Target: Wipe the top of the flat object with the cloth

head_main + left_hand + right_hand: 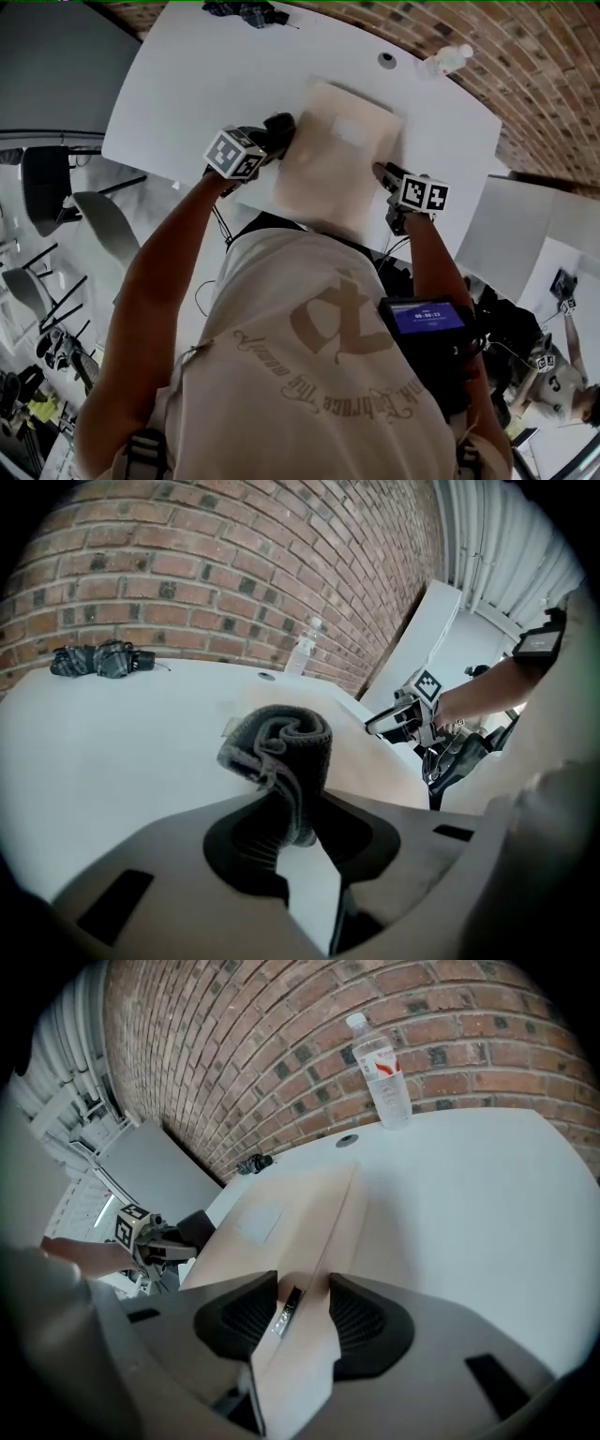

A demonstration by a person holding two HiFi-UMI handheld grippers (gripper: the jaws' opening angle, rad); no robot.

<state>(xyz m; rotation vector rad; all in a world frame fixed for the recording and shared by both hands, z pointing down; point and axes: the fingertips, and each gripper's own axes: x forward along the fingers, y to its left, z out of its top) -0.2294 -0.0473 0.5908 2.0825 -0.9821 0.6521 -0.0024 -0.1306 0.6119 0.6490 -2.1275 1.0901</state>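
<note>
Cloth (281, 747), dark grey and rolled, is pinched by left gripper (298, 816) mid-frame; right gripper (305, 1299) clamps edge of flat beige cardboard object (281, 1208).

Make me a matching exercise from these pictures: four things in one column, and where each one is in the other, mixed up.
Things:
1. cloth
2. flat object
3. bottle
4. dark bundle

Places:
A. standing upright on the table, clear plastic
B. clamped in the left gripper
C. lying in a heap at the table's far edge
D. one edge between the jaws of the right gripper

Pairs: 1-B, 2-D, 3-A, 4-C
</note>
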